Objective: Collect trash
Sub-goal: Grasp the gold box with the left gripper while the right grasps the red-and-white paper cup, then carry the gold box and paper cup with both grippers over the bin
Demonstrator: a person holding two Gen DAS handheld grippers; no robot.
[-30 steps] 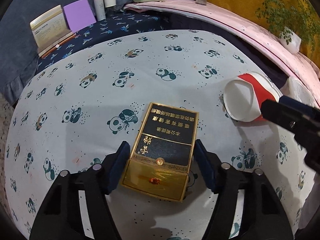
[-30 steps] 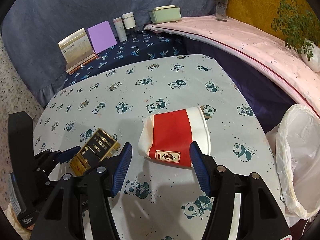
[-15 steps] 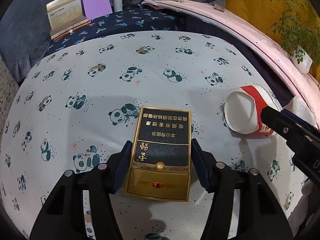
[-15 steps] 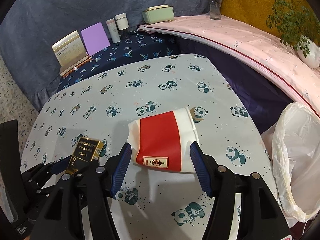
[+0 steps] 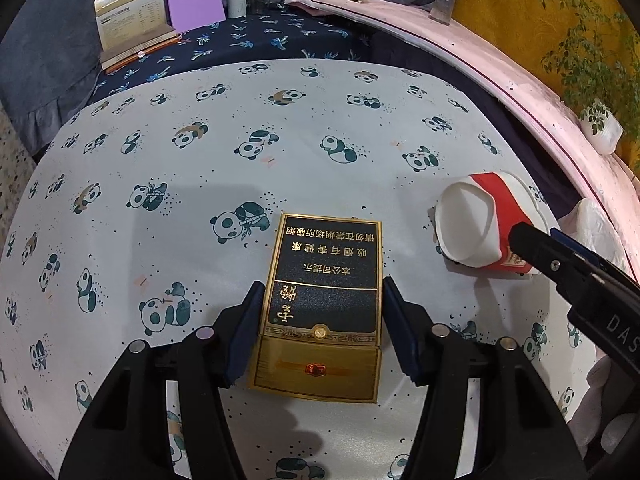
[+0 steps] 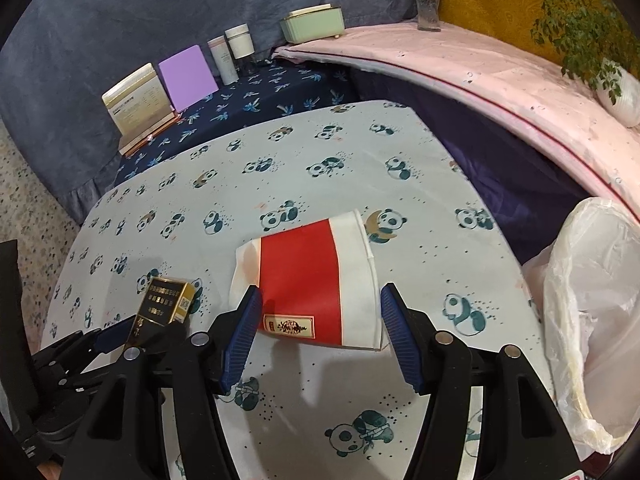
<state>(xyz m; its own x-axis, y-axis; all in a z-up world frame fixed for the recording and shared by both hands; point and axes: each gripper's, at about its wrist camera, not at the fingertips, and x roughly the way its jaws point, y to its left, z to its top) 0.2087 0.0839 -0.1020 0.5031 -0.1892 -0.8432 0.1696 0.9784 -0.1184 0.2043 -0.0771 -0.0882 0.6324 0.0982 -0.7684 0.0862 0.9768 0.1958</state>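
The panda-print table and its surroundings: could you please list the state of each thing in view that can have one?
cigarette box: closed, between the left gripper's pads.
paper cup: crushed, on its side, between the right gripper's pads.
left gripper: straddles the box; contact unclear.
right gripper: straddles the cup; contact unclear.
trash bag: mouth open, beside the table.
green box: lid on.
white jar: upright, capped.
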